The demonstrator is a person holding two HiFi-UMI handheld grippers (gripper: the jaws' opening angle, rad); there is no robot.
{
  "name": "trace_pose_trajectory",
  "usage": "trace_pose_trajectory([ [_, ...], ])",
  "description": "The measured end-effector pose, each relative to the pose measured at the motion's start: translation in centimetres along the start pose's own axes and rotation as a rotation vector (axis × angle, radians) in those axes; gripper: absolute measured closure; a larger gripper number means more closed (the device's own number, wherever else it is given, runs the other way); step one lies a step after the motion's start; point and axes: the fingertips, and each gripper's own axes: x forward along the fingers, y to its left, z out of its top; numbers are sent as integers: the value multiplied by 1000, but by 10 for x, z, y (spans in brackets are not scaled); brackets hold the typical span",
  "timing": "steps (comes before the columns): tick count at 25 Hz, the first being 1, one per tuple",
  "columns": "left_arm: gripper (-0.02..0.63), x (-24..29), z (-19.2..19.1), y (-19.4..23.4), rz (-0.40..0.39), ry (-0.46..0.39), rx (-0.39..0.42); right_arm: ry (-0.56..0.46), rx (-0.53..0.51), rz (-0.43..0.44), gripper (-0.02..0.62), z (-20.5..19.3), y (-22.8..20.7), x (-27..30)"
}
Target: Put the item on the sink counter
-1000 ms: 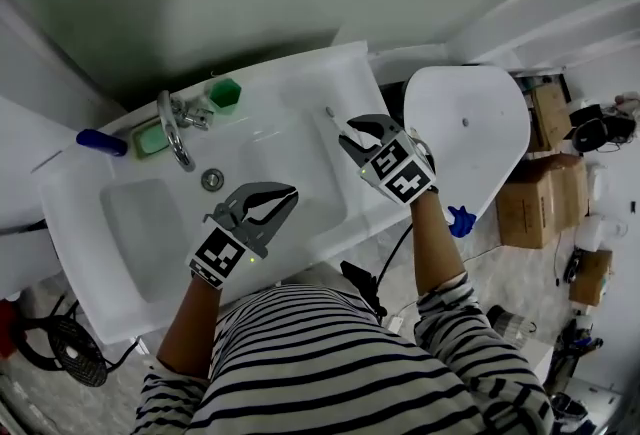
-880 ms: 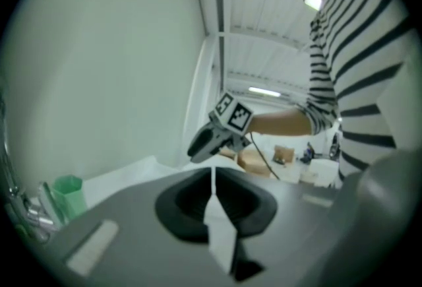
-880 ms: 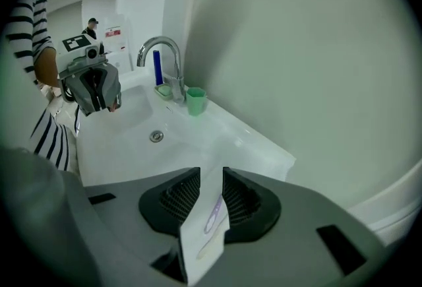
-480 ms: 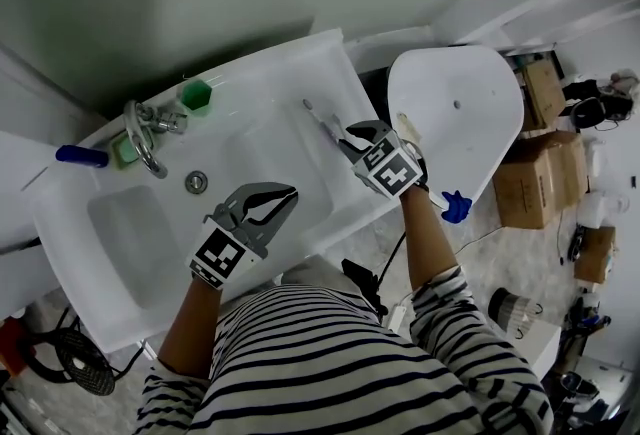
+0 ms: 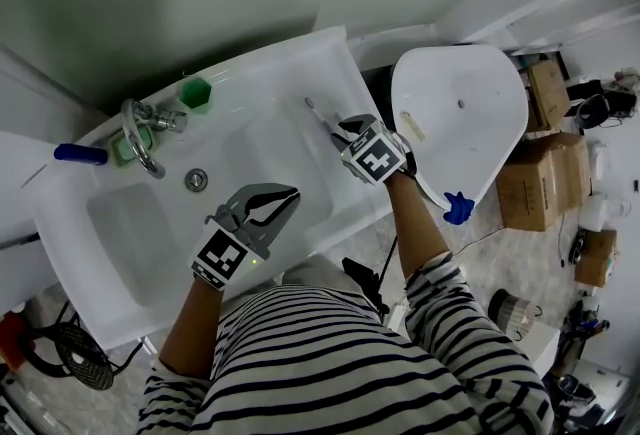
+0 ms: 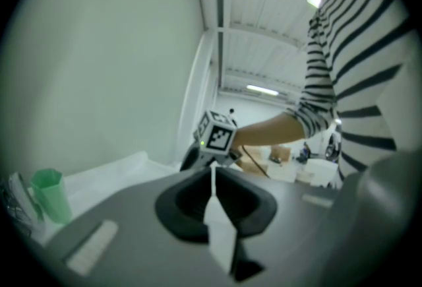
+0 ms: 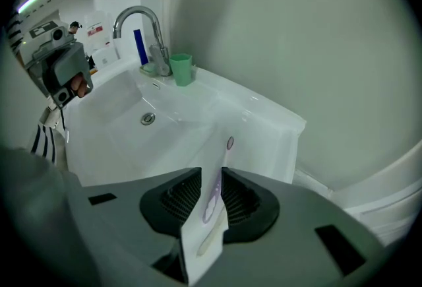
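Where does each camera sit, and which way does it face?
Head view: on the person's head, facing steeply down at the sink counter; shows forearms, striped shirt, left gripper, right gripper.
Left gripper view: on that gripper, facing roughly level toward the right gripper and the right forearm; jaws shut.
Right gripper view: on that gripper, tilted down at the faucet; jaws clamp a thin white item.
All three show the green cup.
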Motion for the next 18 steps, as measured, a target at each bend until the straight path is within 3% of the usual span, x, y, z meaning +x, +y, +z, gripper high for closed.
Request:
trace_pose_trajectory([
  [18,588,-18,-8,13,46,9,-23,231,36,-6,512,-11,-18,85],
])
